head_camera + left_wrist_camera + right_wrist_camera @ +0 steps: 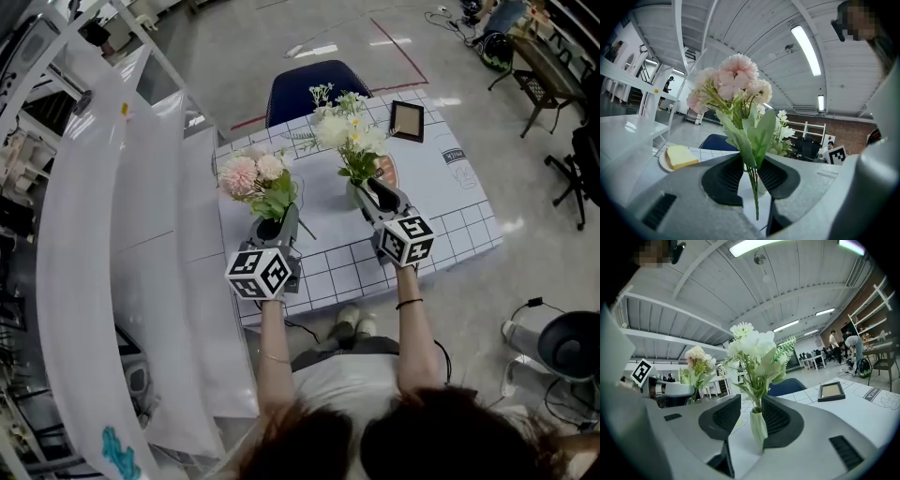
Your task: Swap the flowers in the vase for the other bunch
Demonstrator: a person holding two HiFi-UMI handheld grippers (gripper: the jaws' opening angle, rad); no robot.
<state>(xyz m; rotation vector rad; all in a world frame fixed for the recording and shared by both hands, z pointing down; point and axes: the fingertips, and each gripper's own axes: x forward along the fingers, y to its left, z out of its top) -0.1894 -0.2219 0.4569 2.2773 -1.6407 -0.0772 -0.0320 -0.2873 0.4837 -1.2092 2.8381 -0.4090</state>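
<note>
A pink flower bunch (pixel 251 173) stands upright in my left gripper (pixel 274 223), above the table's left part. In the left gripper view the left gripper (pixel 752 174) is shut on the thin green stems (pixel 753 187), with the pink blooms (pixel 733 84) above the pads. A white flower bunch (pixel 349 131) sits in a small pale vase (pixel 758 426) on the table. My right gripper (pixel 375 199) reaches level around that vase. In the right gripper view the right gripper (pixel 752 419) is open: the vase stands between the pads with a gap on its left side.
The table (pixel 441 216) has a white grid cloth. A dark picture frame (pixel 407 120) lies at its far right and a plate with a yellow slab (pixel 679 157) at its far left. A blue chair (pixel 309 86) stands behind; white shelving (pixel 94 234) runs along the left.
</note>
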